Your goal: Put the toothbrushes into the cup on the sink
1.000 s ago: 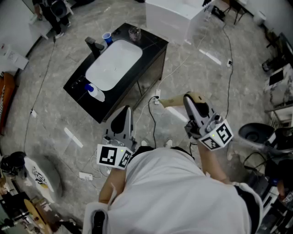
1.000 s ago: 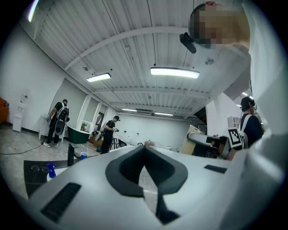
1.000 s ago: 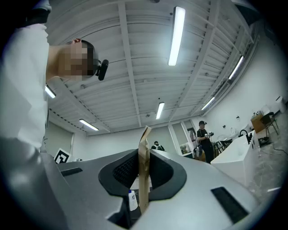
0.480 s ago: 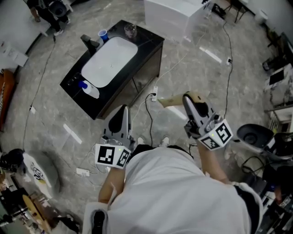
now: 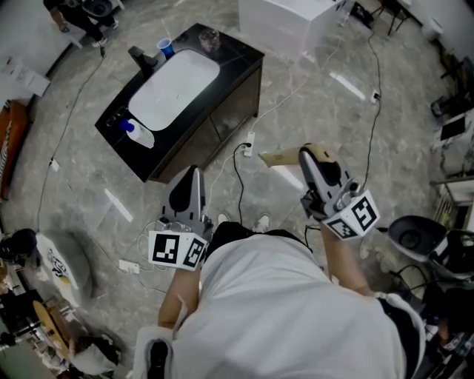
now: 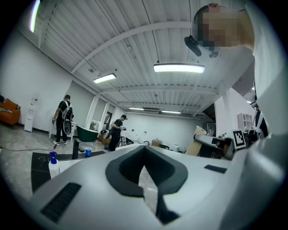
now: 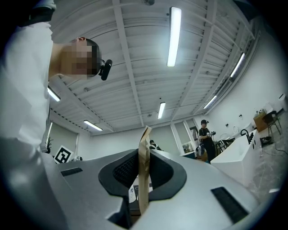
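The black-topped sink unit (image 5: 237, 59) with its white basin stands far ahead at upper left. A blue cup (image 5: 164, 46) stands on its far corner beside the black faucet (image 5: 141, 56); the left gripper view shows the cup (image 6: 88, 152) too. No toothbrush is visible. My left gripper (image 5: 189, 185) is held near my waist, over the floor, with its jaws together; a thin pale sliver shows between the pads. My right gripper (image 5: 305, 159) is shut on a flat tan card piece (image 5: 278, 158), which stands edge-on between the jaws (image 7: 144, 170).
A blue-capped bottle (image 5: 138, 134) stands on the sink's near corner and a glass item (image 5: 209, 37) at its far end. Cables and a power strip (image 5: 127, 265) lie on the marble floor. A white box (image 5: 285, 22) sits behind the sink. People stand in the background.
The sink unit has slid up and to the left in the head view. Both grippers stay near my waist, the left a little lower; the tan card is still gripped.
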`<state>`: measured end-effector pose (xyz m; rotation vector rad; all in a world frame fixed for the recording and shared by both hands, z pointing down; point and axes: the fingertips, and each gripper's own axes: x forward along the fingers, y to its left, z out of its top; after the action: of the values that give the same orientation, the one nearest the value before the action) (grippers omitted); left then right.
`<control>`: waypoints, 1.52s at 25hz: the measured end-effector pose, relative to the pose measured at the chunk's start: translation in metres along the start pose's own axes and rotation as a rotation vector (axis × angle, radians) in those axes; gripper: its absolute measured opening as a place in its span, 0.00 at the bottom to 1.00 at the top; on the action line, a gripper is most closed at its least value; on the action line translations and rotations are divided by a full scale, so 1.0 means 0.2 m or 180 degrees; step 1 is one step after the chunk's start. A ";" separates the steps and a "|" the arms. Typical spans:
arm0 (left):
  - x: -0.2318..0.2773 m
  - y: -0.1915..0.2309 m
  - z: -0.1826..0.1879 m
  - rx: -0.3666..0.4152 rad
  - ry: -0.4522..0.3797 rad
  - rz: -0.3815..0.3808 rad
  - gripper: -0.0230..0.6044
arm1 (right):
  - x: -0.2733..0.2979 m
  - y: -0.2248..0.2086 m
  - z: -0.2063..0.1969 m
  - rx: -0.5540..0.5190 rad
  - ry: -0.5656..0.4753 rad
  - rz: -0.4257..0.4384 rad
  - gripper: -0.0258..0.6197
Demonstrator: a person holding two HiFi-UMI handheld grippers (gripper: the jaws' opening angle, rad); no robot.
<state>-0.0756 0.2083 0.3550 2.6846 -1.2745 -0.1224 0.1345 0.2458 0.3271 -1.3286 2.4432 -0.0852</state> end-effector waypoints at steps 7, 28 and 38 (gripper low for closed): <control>0.01 -0.05 -0.05 0.0019 0.0052 0.0090 0.03 | -0.06 -0.07 -0.01 0.0079 -0.0004 0.0028 0.13; 0.54 0.47 -0.04 -0.0139 0.0000 -0.0087 0.03 | 0.51 -0.31 -0.11 -0.0016 0.0124 -0.0045 0.13; 0.93 0.85 0.02 -0.0155 0.0080 -0.0412 0.03 | 1.10 -0.47 -0.17 -0.0133 0.0142 -0.0131 0.13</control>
<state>-0.0886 -0.0426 0.3824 2.7168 -1.0764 -0.1334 0.0895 0.0089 0.3188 -1.4095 2.4677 -0.0755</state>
